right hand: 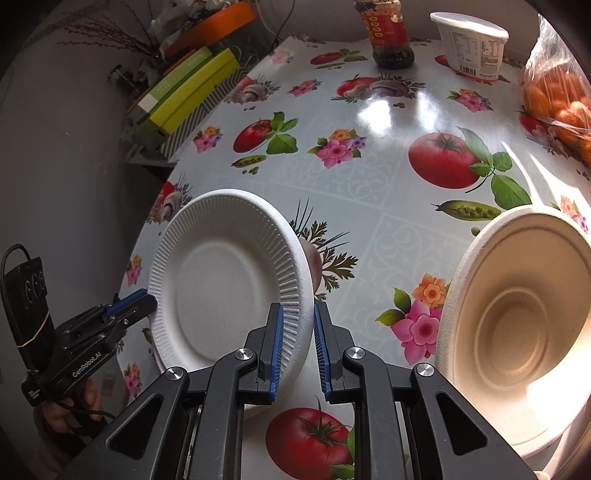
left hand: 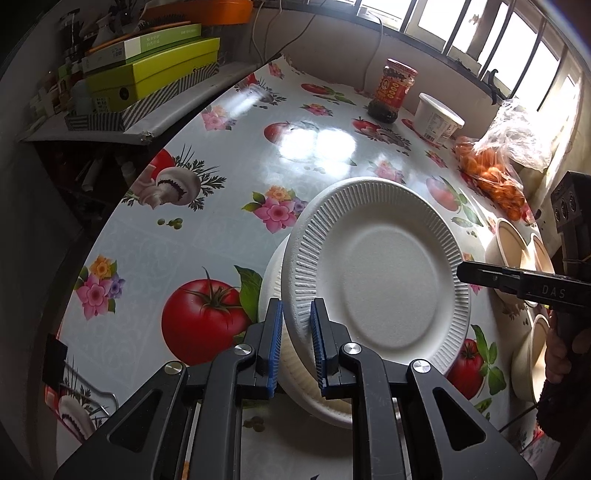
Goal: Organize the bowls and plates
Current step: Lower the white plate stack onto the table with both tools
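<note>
Daylight is streaming through the barred window (left hand: 480,33), throwing white glare across the glossy table (left hand: 314,146). Fisheye distortion is bending both views, and corners are falling into dark vignette.

A: What do I see around me?
B: My view takes in a tabletop (left hand: 236,173) under a glossy cloth printed with tomatoes, mushrooms and flowers. Daylight glares off it.
A: From where?
B: A barred window (left hand: 491,33) along the far wall (left hand: 332,44). To my left a low shelf (left hand: 122,125) carries stacked green boxes (left hand: 155,70).
</note>
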